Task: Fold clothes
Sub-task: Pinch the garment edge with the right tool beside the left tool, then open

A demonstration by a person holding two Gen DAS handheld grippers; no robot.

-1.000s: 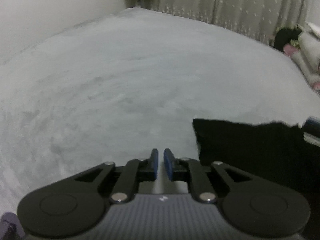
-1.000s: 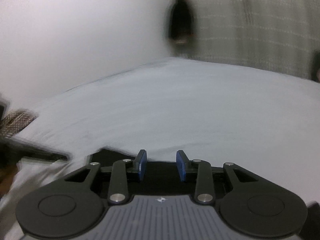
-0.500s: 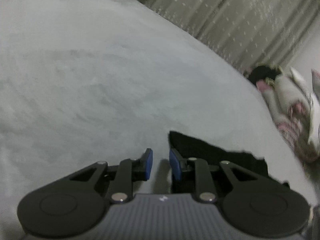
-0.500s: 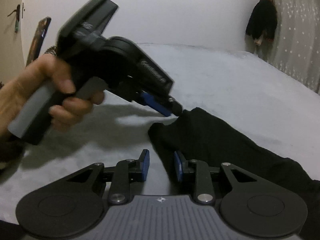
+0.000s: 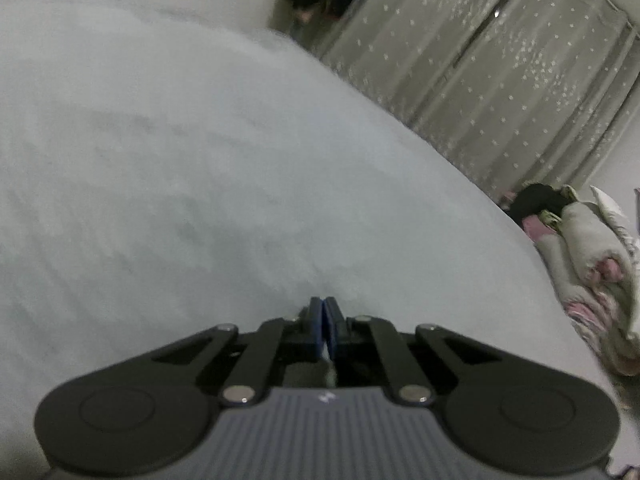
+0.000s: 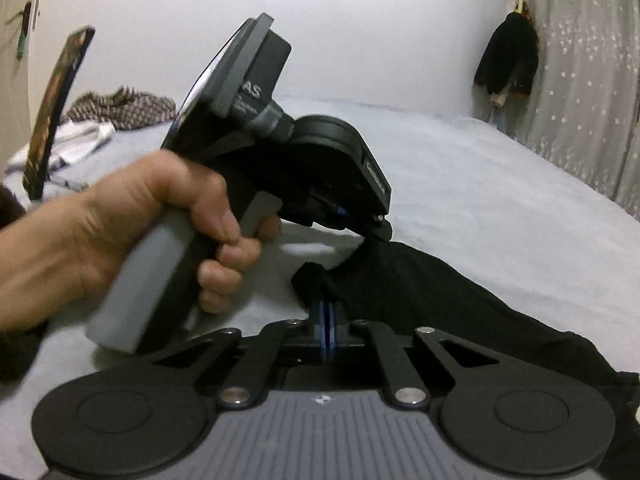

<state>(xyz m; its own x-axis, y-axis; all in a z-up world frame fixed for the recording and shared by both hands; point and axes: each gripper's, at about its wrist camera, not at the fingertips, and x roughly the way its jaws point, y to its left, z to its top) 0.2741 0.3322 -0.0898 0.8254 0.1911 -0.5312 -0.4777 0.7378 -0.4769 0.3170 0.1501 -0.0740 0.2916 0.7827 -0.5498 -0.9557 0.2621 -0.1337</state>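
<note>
A black garment (image 6: 440,312) lies on the pale grey bed (image 6: 480,160) and spreads to the lower right in the right wrist view. My right gripper (image 6: 326,316) is shut on its near corner. A hand (image 6: 120,220) holds my left gripper (image 6: 378,230), whose tips pinch another corner, and the cloth rises in a peak to them. In the left wrist view my left gripper (image 5: 325,312) has its blue pads pressed together over the bed (image 5: 200,160). The garment is hidden there under the gripper body.
Checked and white clothes (image 6: 120,108) are heaped at the bed's far left beside a dark upright slab (image 6: 56,108). A dark garment (image 6: 508,60) hangs by the starred curtain (image 6: 580,80). Rolled bedding (image 5: 592,260) lies at the bed's right edge.
Both grippers have gone from open to shut on corners of the black garment. The left gripper has tipped upward, so the garment has dropped out of its view.
</note>
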